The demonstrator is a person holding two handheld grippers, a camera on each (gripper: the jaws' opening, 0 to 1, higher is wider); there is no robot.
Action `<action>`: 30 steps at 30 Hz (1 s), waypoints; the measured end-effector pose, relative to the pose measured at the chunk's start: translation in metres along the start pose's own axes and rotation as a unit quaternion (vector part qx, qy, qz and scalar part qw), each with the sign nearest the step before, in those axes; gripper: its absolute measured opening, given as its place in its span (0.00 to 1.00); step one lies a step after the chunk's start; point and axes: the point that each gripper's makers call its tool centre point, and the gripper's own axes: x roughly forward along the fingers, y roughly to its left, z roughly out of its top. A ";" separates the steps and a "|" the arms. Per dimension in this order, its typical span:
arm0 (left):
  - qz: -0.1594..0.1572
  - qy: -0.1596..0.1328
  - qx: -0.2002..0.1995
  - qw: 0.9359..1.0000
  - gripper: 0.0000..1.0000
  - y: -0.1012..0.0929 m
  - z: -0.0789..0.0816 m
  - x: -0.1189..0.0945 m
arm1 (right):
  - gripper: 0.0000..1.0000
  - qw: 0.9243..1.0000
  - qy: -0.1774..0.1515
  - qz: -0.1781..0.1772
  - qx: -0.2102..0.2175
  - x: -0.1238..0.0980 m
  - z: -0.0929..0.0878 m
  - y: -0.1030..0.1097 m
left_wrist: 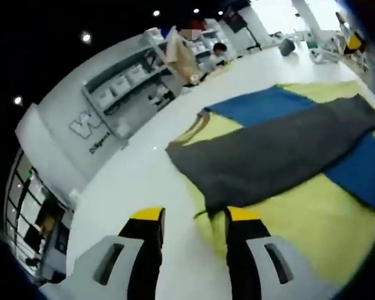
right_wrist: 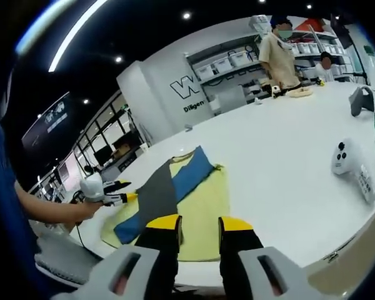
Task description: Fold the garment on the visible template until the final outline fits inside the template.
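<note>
I see a large white table (right_wrist: 281, 156), smooth and glossy, with a rounded edge. Behind it stands a white wall (right_wrist: 169, 81) bearing a large "W" logo with a smaller line beneath starting "Dil"; the rest I cannot read. Shelving (right_wrist: 231, 62) with white bins runs along it.

On the table lies the yellow template (right_wrist: 206, 212), a flat matte sheet with a blue diagonal band (right_wrist: 190, 175) across it. The garment (left_wrist: 269, 156), dark grey soft cloth folded into a long strip, lies diagonally on the template, crossing the blue band; in the left gripper view its near end spills just past the template's edge onto the bare table.

A person in a beige top (right_wrist: 278, 53) stands at the far side.

The left gripper (left_wrist: 194, 219) hovers just short of the garment's near end, its black, yellow-tipped jaws parted with nothing between them. From the right gripper view I see a hand holding it at the template's far edge. The right gripper (right_wrist: 199, 225) hangs above the template's near edge, jaws also spread and empty.

A white controller (right_wrist: 350, 162) lies on the table well apart from the template.
</note>
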 end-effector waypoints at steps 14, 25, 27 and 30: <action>-0.041 -0.018 0.040 0.998 0.23 -0.007 0.003 0.011 | 0.20 1.000 0.003 -0.006 0.007 -0.004 -0.002 0.006; -0.040 -0.026 -0.105 0.993 0.08 0.001 -0.006 0.013 | 0.19 1.000 0.002 -0.013 0.011 -0.008 -0.005 0.003; -0.035 -0.027 -0.135 0.990 0.08 0.006 -0.009 0.014 | 0.19 1.000 0.001 -0.012 0.012 -0.008 -0.005 0.005; -0.036 -0.034 -0.200 0.979 0.08 0.010 -0.008 0.014 | 0.19 1.000 0.005 -0.010 0.010 -0.008 -0.007 0.005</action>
